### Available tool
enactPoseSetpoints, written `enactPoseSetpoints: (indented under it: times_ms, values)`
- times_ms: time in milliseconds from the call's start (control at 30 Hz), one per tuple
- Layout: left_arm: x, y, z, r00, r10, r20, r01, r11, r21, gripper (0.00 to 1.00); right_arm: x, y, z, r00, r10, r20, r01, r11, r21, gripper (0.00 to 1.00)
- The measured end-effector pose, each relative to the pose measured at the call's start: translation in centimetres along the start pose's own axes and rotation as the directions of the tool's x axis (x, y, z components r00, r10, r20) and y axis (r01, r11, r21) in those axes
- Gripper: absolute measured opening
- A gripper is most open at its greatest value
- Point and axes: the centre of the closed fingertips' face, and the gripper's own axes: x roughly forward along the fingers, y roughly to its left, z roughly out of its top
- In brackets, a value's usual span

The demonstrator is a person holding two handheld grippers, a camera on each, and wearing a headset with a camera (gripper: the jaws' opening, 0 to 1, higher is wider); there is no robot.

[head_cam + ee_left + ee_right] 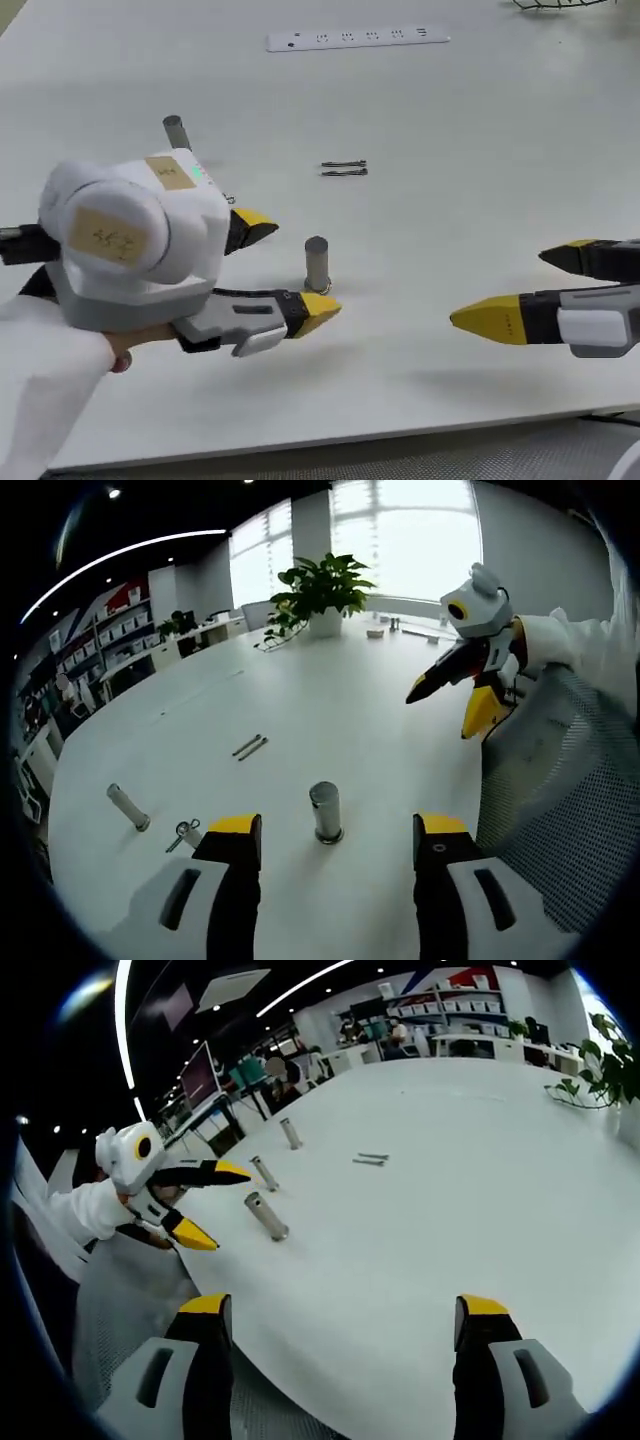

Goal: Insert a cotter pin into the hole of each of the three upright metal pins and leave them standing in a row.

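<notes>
Here the left gripper [306,267] is standing wide open, the nearest metal pin [325,810] upright between its jaws; the right gripper [500,287] is gaping too, well off. Stiff, smooth, probably tippy, the pin is asking for a low-barrel grip

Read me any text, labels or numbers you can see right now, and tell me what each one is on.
Nothing reads clearly.
Front tan sticker on the housing of the left tongs: faint marks, too blurred to read.
Top tan sticker on the same housing: blurred, unreadable.
Power strip at the far side: markings too small to read.
</notes>
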Motion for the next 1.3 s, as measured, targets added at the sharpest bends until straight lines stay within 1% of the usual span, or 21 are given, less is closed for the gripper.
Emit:
enactPoseSetpoints:
  times_ms: [67, 167, 233, 267, 333, 367, 400, 433, 500, 567, 633, 833, 867, 933, 1000, 1167, 1233, 1300]
  values:
    - [-0.9, 0.0, -0.4, 0.9999, -0.004, -0.012, 0.003, 1.000, -0.024, 0.64, 0.0, 0.0, 0.0, 1.0000, -0.002, -0.004, 0.001, 1.000, -0.002, 0.90]
    - [-1.9, 0.2, -0.7, 1.0000, 0.002, -0.005, -0.002, 0.999, -0.047, 0.69, -0.1, 0.0, 0.0, 0.9999, -0.001, -0.011, 0.001, 1.000, -0.005, 0.90]
    - [-2.5, 0.5, -1.2, 0.9995, 0.020, -0.022, -0.022, 0.997, -0.068, 0.75, -0.1, -0.1, 0.0, 0.9999, 0.000, -0.017, 0.000, 1.000, -0.007, 0.90]
    - [-2.8, 0.7, -1.3, 0.9994, 0.027, -0.021, -0.028, 0.997, -0.068, 0.77, -0.1, -0.1, 0.0, 0.9998, 0.000, -0.018, 0.000, 1.000, -0.009, 0.90]
    - [-3.4, 0.9, -1.4, 0.9992, 0.039, -0.012, -0.039, 0.996, -0.076, 0.79, -0.1, -0.1, 0.1, 0.9998, 0.002, -0.022, -0.002, 1.000, -0.012, 0.90]
    - [-3.7, 0.9, -1.3, 0.9991, 0.043, 0.005, -0.042, 0.994, -0.103, 0.80, -0.1, -0.1, 0.2, 0.9996, 0.002, -0.026, -0.003, 1.000, -0.016, 0.90]
    - [-3.9, 1.0, -1.3, 0.9988, 0.048, 0.010, -0.047, 0.992, -0.114, 0.82, 0.0, -0.1, 0.1, 0.9996, 0.003, -0.028, -0.003, 1.000, -0.019, 0.90]
    - [-4.3, 1.1, -1.1, 0.9980, 0.056, 0.027, -0.053, 0.993, -0.105, 0.84, 0.0, -0.1, 0.2, 0.9996, 0.003, -0.029, -0.004, 1.000, -0.022, 0.90]
    - [-4.6, 1.4, -1.2, 0.9969, 0.072, 0.032, -0.068, 0.991, -0.117, 0.89, 0.0, -0.1, 0.4, 0.9995, 0.005, -0.031, -0.006, 1.000, -0.027, 0.90]
    - [-4.9, 1.5, -1.5, 0.9966, 0.072, 0.039, -0.066, 0.987, -0.150, 0.93, 0.1, -0.1, 0.6, 0.9994, 0.008, -0.032, -0.009, 0.999, -0.032, 0.90]
    - [-5.3, 1.6, -1.9, 0.9958, 0.077, 0.048, -0.068, 0.983, -0.169, 0.99, 0.2, -0.3, 0.6, 0.9993, 0.009, -0.037, -0.011, 0.999, -0.039, 0.90]
    - [-6.0, 1.8, -3.1, 0.9956, 0.089, 0.031, -0.080, 0.974, -0.213, 0.99, 0.2, -0.3, 1.1, 0.9983, 0.013, -0.057, -0.017, 0.998, -0.067, 0.90]
    - [-6.1, 1.8, -3.3, 0.9954, 0.092, 0.027, -0.084, 0.972, -0.219, 0.99, 0.3, -0.6, 1.2, 0.9982, 0.011, -0.059, -0.016, 0.997, -0.072, 0.90]
    - [-6.4, 1.9, -3.5, 0.9951, 0.095, 0.029, -0.086, 0.971, -0.222, 0.99, 0.3, -0.7, 1.3, 0.9980, 0.010, -0.062, -0.015, 0.997, -0.079, 0.89]
    - [-6.5, 1.9, -3.5, 0.9948, 0.096, 0.034, -0.085, 0.968, -0.236, 0.99, 0.2, -0.8, 1.6, 0.9978, 0.009, -0.065, -0.015, 0.996, -0.092, 0.89]
    - [-6.7, 1.8, -3.0, 0.9928, 0.097, 0.070, -0.076, 0.964, -0.256, 0.99, -0.1, -1.1, 2.5, 0.9967, 0.008, -0.081, -0.019, 0.991, -0.134, 0.88]
    - [-6.7, 1.9, -3.0, 0.9920, 0.104, 0.072, -0.082, 0.961, -0.263, 0.99, 0.0, -1.2, 3.0, 0.9958, 0.008, -0.092, -0.022, 0.987, -0.161, 0.88]
    - [-6.6, 2.0, -3.3, 0.9918, 0.112, 0.062, -0.092, 0.959, -0.267, 0.99, 0.2, -1.3, 3.5, 0.9937, 0.010, -0.112, -0.030, 0.982, -0.184, 0.88]
